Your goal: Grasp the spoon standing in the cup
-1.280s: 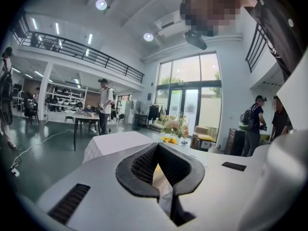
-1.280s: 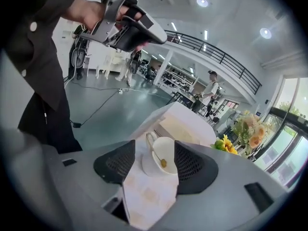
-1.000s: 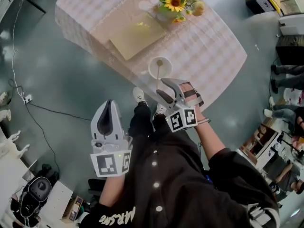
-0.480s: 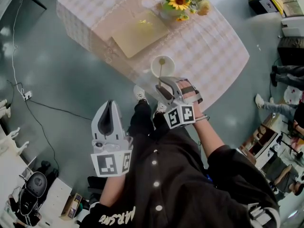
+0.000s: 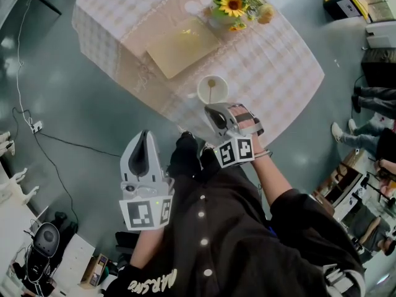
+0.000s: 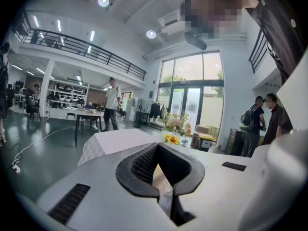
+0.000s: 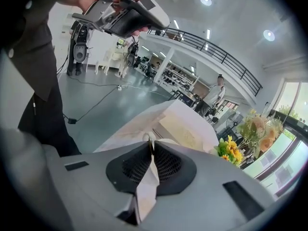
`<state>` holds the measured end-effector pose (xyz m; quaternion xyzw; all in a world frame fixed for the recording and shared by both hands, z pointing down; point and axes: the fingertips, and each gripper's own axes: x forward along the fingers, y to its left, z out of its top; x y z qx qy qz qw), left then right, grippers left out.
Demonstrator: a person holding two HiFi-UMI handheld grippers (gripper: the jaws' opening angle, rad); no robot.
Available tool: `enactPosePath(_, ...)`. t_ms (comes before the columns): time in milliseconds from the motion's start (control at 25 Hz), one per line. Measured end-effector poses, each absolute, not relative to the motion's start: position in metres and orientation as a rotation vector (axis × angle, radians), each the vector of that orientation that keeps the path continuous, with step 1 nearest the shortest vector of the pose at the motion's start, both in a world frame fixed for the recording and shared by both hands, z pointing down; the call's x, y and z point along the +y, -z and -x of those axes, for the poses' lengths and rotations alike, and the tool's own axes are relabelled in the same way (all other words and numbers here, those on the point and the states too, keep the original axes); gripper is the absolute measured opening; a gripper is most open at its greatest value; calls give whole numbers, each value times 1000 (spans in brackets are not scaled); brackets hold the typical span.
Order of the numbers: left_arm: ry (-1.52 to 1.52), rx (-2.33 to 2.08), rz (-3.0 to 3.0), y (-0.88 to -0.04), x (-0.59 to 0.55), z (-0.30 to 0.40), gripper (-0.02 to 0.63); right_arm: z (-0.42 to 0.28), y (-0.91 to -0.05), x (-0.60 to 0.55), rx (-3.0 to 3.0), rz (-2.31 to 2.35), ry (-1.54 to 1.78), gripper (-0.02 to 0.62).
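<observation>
Right gripper (image 5: 213,111) at the near edge of the bench (image 5: 278,60), jaws closing, pads pinched on the thin handle of the spoon (image 5: 210,93). Spoon stands in the white cup (image 5: 202,86) (cup sits near the bench edge, just ahead of the gripper). Handle shows as a thin dark line between the pad tips in the right gripper view. Left gripper (image 5: 146,135) held over the floor, well apart from the bench, jaws clenched together on nothing. Sunflowers (image 5: 232,4) and a tan mat (image 5: 182,45) lie farther back.
</observation>
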<state>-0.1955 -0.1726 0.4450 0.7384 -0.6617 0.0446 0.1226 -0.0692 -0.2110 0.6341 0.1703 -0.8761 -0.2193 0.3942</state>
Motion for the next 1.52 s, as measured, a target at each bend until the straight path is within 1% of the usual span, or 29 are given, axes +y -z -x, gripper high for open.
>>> enactPosePath(520, -104, -1917, -2212, -430, -185, 189, 17, 64, -605, -228, -2294, -517, 458, 6)
enactPosePath(1040, -67, -1906, -2301, -412, -206, 175, 17, 40, -546, -244, -2489, -708, 39, 6)
enactPosePath(1280, -59, -1901, -2333, -403, -211, 172, 17, 25, -516, -250, -2549, -803, -72, 6)
enactPosePath(1520, -38, -1901, -2376, -390, -216, 168, 17, 15, -468, -253, -2644, -892, -40, 6)
